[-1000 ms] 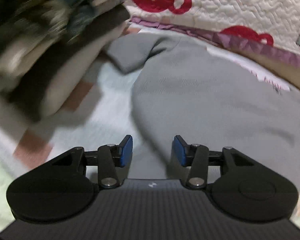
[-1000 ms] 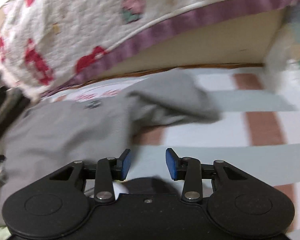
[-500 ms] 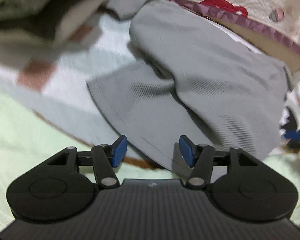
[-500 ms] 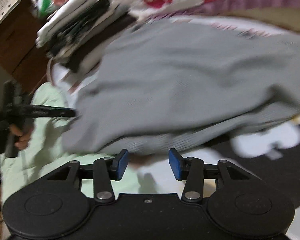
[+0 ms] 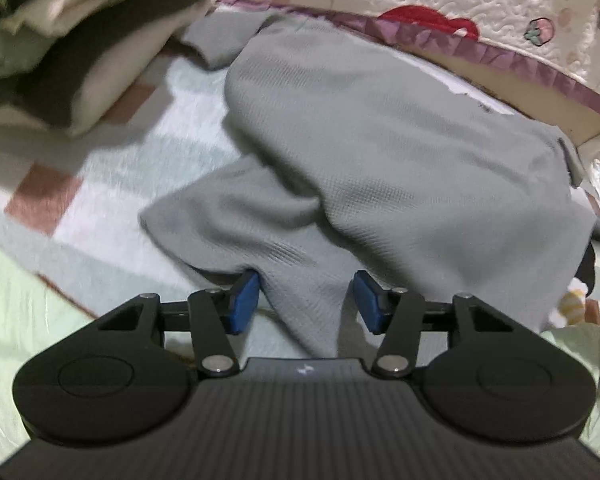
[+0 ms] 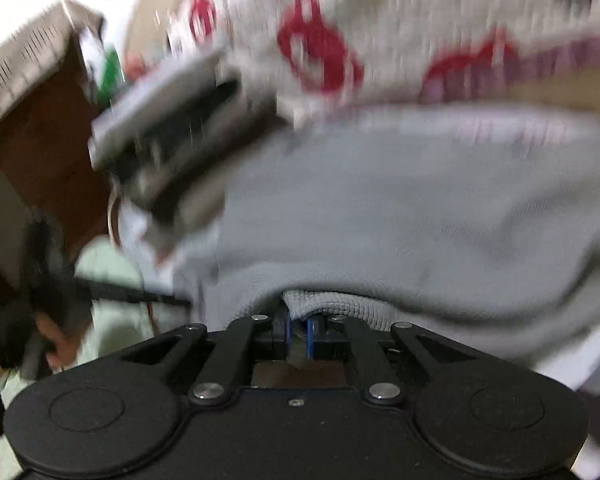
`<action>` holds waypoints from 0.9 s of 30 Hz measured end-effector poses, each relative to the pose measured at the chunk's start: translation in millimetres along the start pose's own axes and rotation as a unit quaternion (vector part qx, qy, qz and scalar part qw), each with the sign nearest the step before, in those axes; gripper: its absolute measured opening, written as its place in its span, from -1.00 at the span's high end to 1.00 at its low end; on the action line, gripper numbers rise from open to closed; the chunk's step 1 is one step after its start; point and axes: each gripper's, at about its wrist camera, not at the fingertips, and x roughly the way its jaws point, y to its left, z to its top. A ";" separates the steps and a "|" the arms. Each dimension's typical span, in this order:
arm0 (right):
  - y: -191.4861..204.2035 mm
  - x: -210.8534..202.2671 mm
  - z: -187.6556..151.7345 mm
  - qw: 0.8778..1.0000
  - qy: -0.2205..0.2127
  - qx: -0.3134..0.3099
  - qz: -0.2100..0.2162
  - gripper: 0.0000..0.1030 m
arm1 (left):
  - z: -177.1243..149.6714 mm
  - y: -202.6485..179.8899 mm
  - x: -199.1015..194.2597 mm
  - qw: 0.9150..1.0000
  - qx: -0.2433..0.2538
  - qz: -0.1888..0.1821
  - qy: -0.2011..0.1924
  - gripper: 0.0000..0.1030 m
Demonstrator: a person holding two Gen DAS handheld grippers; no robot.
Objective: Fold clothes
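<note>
While the grey waffle-knit garment (image 5: 380, 152) lies spread and rumpled on the pale patchwork bed cover (image 5: 112, 208), the left gripper (image 5: 306, 300) hovers at its near edge with its blue-padded jaws wide apart, a fold of the grey cloth lying between them ungripped. The right gripper (image 6: 298, 334) has its jaws pinched tight on a ribbed hem of the same garment (image 6: 380, 208), which bunches up just beyond the fingers. A stack of folded clothes in dark and cream tones (image 5: 60, 40) sits far left, beside the garment. A white quilt with red prints and a purple border (image 5: 440, 0) runs along the far side.
</note>
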 end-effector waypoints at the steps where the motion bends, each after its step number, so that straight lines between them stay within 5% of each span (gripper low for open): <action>1: -8.1 -6.0 4.5 1.000 -0.011 -0.001 -0.018 0.81 | 3.4 -4.2 -4.3 1.000 0.010 0.000 -0.008 -0.03; 5: -40.6 -30.2 22.5 0.994 -0.053 -0.006 -0.091 0.81 | 13.7 -22.5 -18.9 0.998 0.047 -0.012 -0.043 -0.11; 11: -87.5 -63.0 48.3 0.975 -0.113 -0.011 -0.192 0.82 | 7.2 -50.7 -6.5 0.994 0.096 -0.028 -0.035 -0.12; 19: -106.3 -45.5 56.2 0.974 -0.119 0.004 -0.194 0.82 | -7.8 -100.1 16.2 0.980 0.192 -0.052 -0.008 -0.25; 27: -121.8 -52.9 50.6 0.974 -0.115 0.024 -0.196 0.85 | 7.8 -119.0 59.5 0.975 0.219 -0.015 0.023 -0.21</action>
